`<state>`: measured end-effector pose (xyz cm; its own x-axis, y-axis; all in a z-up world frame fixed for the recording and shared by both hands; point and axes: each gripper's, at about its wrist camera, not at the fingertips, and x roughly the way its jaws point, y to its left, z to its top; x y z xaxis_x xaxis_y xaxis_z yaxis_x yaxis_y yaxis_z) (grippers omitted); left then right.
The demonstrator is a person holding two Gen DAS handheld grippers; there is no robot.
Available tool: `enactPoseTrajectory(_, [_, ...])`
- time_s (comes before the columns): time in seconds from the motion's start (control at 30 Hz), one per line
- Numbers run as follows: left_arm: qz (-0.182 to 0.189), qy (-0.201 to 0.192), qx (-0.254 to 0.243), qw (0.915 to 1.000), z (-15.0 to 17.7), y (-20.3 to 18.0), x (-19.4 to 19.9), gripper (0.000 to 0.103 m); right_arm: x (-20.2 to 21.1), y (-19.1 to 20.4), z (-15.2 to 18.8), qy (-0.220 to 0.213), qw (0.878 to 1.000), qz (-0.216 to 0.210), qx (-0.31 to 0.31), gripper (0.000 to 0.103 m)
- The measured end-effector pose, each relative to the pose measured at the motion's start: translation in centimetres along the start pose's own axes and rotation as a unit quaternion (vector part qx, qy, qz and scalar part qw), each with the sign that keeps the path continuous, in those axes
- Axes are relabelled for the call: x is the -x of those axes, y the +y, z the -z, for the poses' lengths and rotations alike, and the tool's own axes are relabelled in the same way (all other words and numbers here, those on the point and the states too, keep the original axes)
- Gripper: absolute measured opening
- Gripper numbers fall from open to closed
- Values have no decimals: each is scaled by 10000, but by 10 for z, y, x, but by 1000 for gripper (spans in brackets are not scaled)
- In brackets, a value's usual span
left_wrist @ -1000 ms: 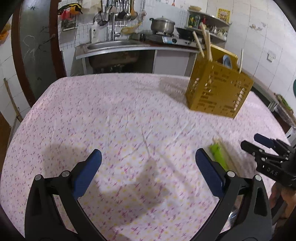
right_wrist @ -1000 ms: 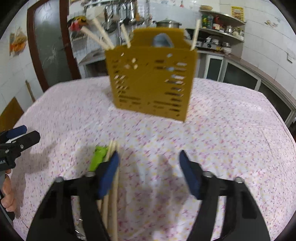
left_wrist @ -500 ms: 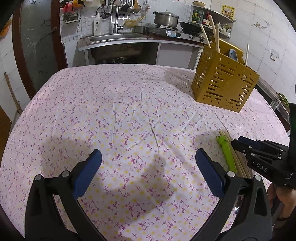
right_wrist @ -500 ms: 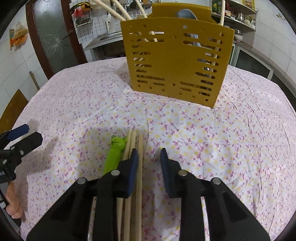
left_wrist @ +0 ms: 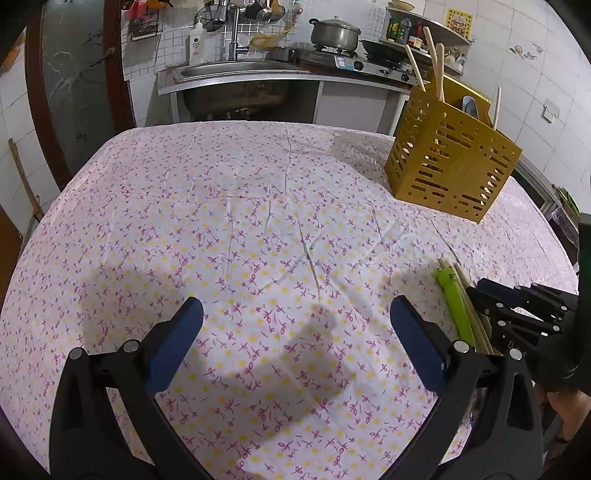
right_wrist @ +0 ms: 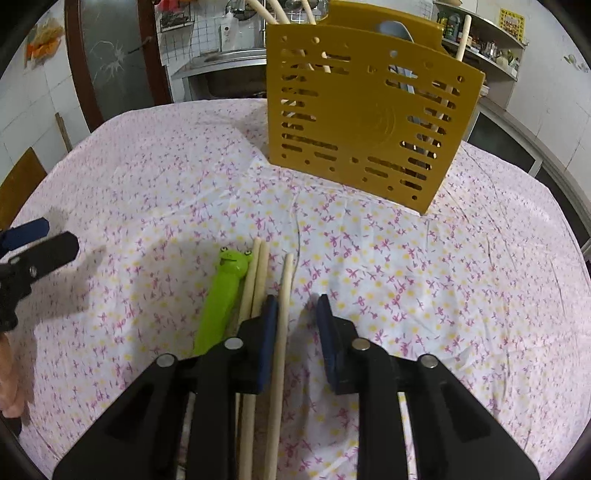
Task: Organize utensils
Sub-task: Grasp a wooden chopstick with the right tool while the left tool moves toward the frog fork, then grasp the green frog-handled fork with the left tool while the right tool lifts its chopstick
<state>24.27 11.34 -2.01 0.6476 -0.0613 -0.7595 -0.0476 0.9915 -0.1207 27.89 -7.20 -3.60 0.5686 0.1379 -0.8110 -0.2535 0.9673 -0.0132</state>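
My right gripper [right_wrist: 295, 306] is low over the flowered tablecloth [right_wrist: 147, 192] with its jaws closing. One wooden chopstick [right_wrist: 284, 291] lies between them, against the left pad; a gap still shows at the right pad. Two more chopsticks [right_wrist: 256, 273] and a green frog-headed utensil [right_wrist: 221, 291] lie just left of the jaws. The left wrist view shows that gripper [left_wrist: 484, 295] over the sticks beside the green utensil [left_wrist: 456, 306]. My left gripper [left_wrist: 295, 310] hangs wide open over bare cloth with nothing between its fingers. A yellow slotted utensil caddy [right_wrist: 369, 110] stands beyond, holding several wooden utensils.
The caddy [left_wrist: 450, 170] stands at the table's far right. Behind the table are a steel sink [left_wrist: 236, 70] and a stove with a pot [left_wrist: 334, 33]. A brown door [right_wrist: 110, 55] is at the back left. The table's near edge lies under both grippers.
The right gripper's jaws went from wide apart to narrow, with one chopstick now between them, and it dropped closer to the sticks. The left gripper stayed open over the cloth.
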Motion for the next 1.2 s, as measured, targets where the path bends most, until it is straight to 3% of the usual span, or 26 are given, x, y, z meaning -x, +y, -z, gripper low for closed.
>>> enactPoseTrajectory(0.13, [5,57,33,10000,0,0,-1,98,0,-8,-4,8,9998,-106,-190,9])
enactPoseTrajectory(0.4, [-96,41,-118,9999,3,-8,3,98,-5,-20,-10,135,9986,-374,-347,8])
enactPoseTrajectory(0.6, [-141,65,3,9999,3,-7,2,98,-11,-9,-15,321,9992,-228,-91,8])
enactPoseTrajectory(0.77, [-153,125,113,9997,7,-7,2,98,-13,-15,-17,247,9986,-414,-217,6])
enactPoseTrajectory(0.93, [-135,127,36,9998,8,-21,5,98,-8,-38,-17,132,9940,-840,-684,6])
enactPoseTrajectory(1.2, [83,298,-15,9995,3,-63,-3,98,6,-75,-14,-45,9924,-750,-975,6])
